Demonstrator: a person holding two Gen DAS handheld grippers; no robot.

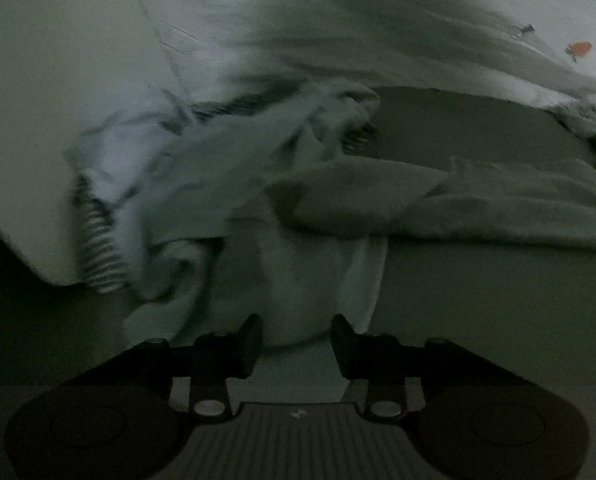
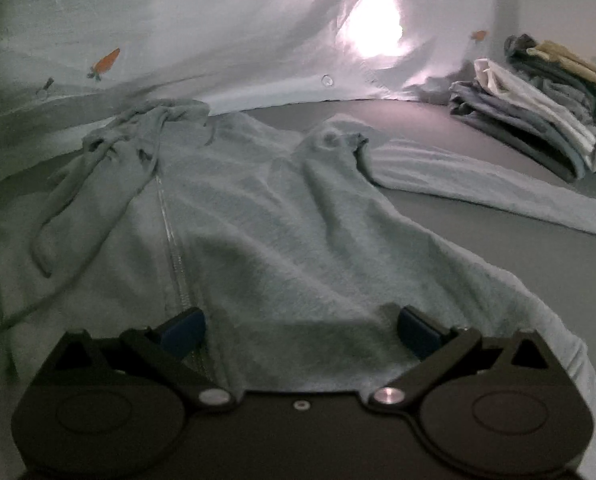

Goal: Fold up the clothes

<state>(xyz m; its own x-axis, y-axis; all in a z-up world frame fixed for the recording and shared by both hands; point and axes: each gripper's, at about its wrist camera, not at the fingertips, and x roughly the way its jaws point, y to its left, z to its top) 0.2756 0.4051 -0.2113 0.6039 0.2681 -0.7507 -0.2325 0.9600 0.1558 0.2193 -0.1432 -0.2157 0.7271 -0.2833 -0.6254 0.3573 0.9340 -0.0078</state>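
The right hand-held gripper (image 2: pixel 300 330) hovers low over the near hem of a pale fleece zip-up garment (image 2: pixel 282 216), its fingers spread wide with fabric lying between them but nothing clamped. The left hand-held gripper (image 1: pixel 296 344) is also open, at a narrower spread, with a strip of pale cloth (image 1: pixel 298 276) running between its fingers; it does not appear to be pinching it.

The garment lies spread on a grey bench (image 2: pixel 478 220), covering most of its middle. Its long axis runs from the near edge, where the hem lies under the right hand-held gripper, toward the far edge, where the collar or hood (image 2: pixel 158 114) sits bunched. The zipper (image 2: pixel 174 248) runs along that axis, left of centre. One sleeve (image 2: pixel 490 188) stretches out flat toward the right edge; the other sleeve (image 2: pixel 86 188) lies crumpled across the chest on the left side.

At the far right corner stands a stack of folded clothes (image 2: pixel 538 112), so part of the task seems already finished. This garment looks not yet folded: the sleeves need bringing in and the body doubling over. The left view, blurred, shows a rumpled heap of light clothing (image 1: pixel 186 184), apparently waiting. A pale sheet printed with carrots (image 2: pixel 106 60) hangs behind the far edge.
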